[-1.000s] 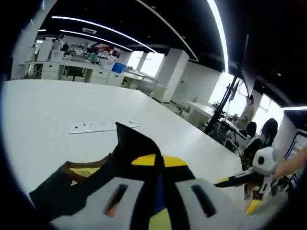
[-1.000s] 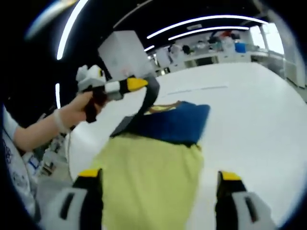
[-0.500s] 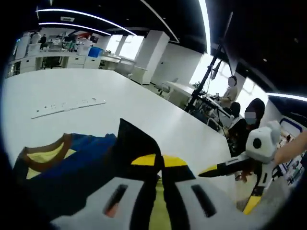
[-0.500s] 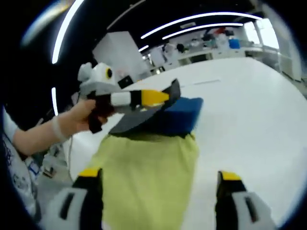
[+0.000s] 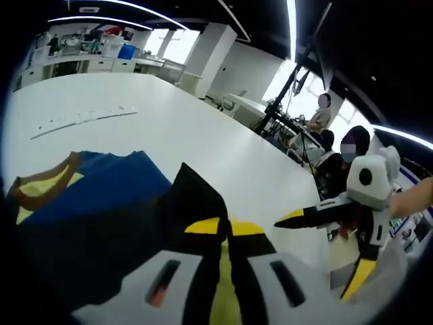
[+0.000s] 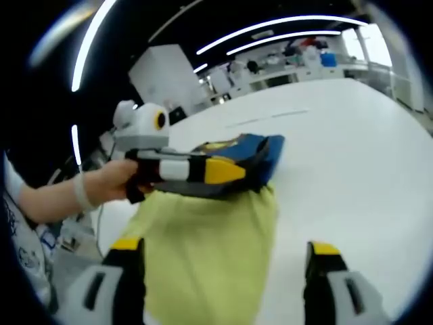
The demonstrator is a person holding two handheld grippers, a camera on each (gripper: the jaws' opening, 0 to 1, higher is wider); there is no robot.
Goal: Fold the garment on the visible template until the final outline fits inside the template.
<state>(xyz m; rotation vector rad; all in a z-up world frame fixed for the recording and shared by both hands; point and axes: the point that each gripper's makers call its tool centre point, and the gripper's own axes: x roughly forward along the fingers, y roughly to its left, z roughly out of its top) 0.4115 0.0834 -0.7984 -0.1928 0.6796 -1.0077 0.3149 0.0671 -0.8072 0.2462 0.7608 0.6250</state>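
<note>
The garment (image 6: 223,230) is yellow-green and blue with a brown collar, on a white table (image 6: 352,156).

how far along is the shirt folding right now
Partly done. The blue garment already lies doubled over on the yellow-green template. In hand: the left tool is shut on a dark flap of it. The right tool is open. Left: lay the flap down and check that the outline fits.
</note>
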